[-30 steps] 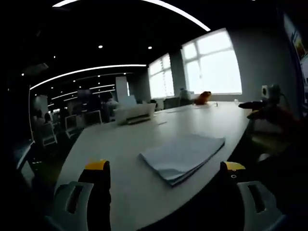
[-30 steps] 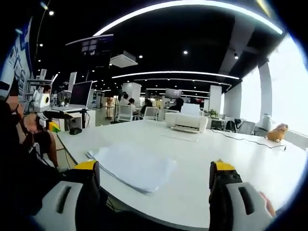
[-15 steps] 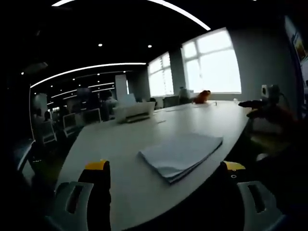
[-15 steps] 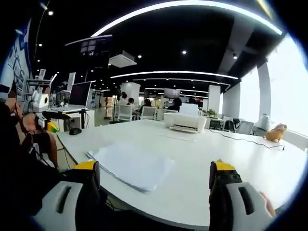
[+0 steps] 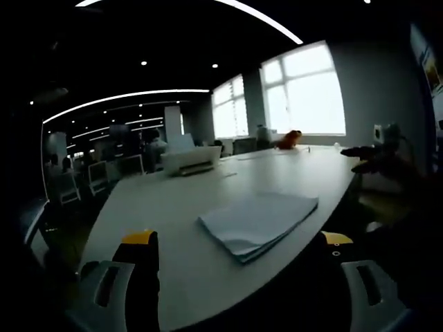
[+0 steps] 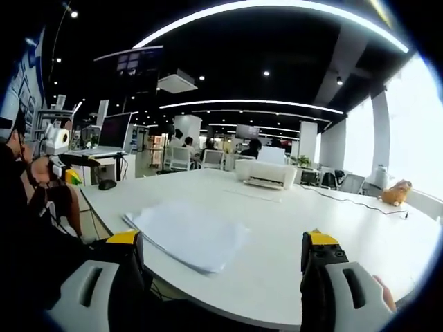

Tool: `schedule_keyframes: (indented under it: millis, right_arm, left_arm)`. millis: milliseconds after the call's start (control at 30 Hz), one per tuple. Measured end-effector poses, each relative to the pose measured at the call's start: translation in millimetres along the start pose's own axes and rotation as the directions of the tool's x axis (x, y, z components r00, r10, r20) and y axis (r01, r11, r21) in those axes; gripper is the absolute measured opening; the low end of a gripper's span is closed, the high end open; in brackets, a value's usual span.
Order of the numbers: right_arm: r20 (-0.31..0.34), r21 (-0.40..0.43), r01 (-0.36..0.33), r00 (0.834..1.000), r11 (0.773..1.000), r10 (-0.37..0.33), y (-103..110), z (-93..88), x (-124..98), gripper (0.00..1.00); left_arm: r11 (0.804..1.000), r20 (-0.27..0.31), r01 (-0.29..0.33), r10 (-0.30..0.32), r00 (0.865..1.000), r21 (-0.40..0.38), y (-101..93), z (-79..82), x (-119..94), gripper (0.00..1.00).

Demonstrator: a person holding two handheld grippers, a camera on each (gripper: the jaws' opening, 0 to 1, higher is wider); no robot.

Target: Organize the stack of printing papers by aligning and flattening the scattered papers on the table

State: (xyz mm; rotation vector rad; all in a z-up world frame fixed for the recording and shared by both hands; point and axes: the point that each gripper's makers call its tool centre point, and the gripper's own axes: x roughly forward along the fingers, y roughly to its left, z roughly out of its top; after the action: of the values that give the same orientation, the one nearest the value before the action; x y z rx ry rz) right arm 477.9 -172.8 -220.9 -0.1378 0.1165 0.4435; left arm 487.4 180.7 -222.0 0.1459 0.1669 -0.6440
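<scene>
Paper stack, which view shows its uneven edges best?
The left gripper view: the paper stack shows its fanned near corner and layered edges. The right gripper view shows it brighter, mostly the flat top sheet.

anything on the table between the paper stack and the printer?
Mostly bare. In the right gripper view, white table runs from the paper stack to the printer, with just a loose sheet lying flat in front of the printer.
</scene>
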Motion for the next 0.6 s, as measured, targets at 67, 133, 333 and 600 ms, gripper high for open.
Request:
schedule_keyframes:
  millis: [67,133,333,600]
  right_arm:
    - [-0.005,-0.001,-0.002,1.000,1.000,0.002,0.6,-1.4,0.3,0.90]
    - [-0.009,-0.003,-0.001,1.000,1.000,0.001,0.7,-2.5,0.6,0.90]
    - [-0.008,-0.006,0.000,1.000,1.000,0.000,0.9,-2.1,0.8,0.90]
    - [-0.009,-0.005,0.001,1.000,1.000,-0.001,0.1,-3.6,1.5,0.90]
  left_arm:
    - [1.000,-0.005,0.000,0.000,1.000,0.002,0.1,-1.4,0.2,0.97]
    - [1.000,-0.009,-0.001,0.001,1.000,0.003,0.3,-2.7,0.4,0.97]
    - [1.000,-0.006,0.004,-0.004,1.000,0.002,-1.8,-1.9,0.4,0.97]
    - [1.000,-0.014,0.010,-0.010,1.000,0.002,-4.0,-3.7,1.9,0.97]
